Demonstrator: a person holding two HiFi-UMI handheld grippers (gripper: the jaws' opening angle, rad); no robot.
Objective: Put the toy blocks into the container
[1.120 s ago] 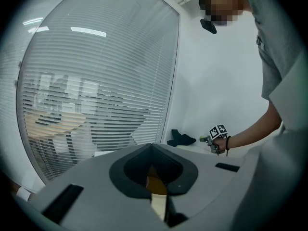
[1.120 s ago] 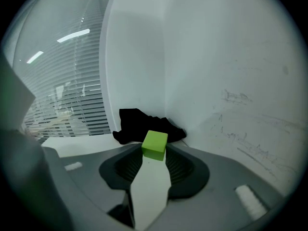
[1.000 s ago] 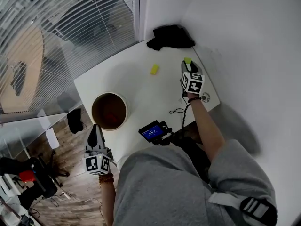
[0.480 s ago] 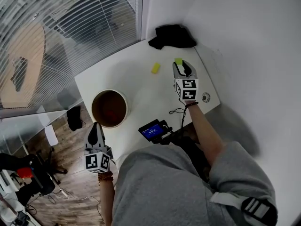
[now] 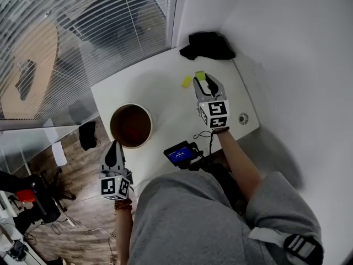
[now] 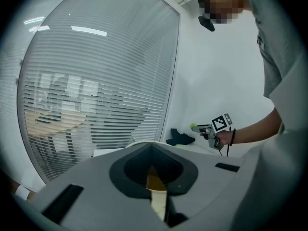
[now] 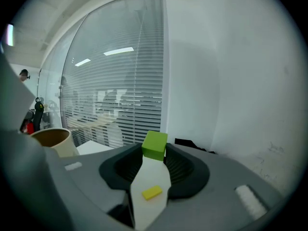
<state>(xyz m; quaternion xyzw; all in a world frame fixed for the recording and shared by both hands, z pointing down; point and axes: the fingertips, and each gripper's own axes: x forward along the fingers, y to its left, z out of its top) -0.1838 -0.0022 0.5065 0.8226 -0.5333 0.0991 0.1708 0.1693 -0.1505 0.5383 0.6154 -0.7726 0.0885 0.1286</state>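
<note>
A grey-shirted torso [image 5: 193, 220] blocks the near edge of the white table [image 5: 160, 93], and both hands are hidden beneath the marker cubes of their tools. The round tan container [image 5: 148, 130], by the table's left edge, shows only a dark well whose contents cannot be made out. The right gripper view cuts it off behind the tool's body, and the left gripper view reduces it to a tan sliver. Print on the small blue-screened device [image 5: 178, 154] at the near edge is too small to read.

The right forearm reaches from the near side over the table's right half, a dark band at the wrist. The right gripper [image 5: 203, 80] is held clear of the tabletop, aimed toward the far corner and tipped slightly down. Its jaws are clamped on a green toy block [image 5: 199, 75], gripped at their very tips. A yellow toy block [image 5: 187, 81] lies on the table just left of those tips. In the right gripper view it shows through the gap below the green one. A black cloth [image 5: 208, 44] sits bunched in the far corner.

The left arm is low at the table's near left edge. The left gripper [image 5: 114, 148] points at the container, its jaws drawn together at the tips with nothing between them.
</note>
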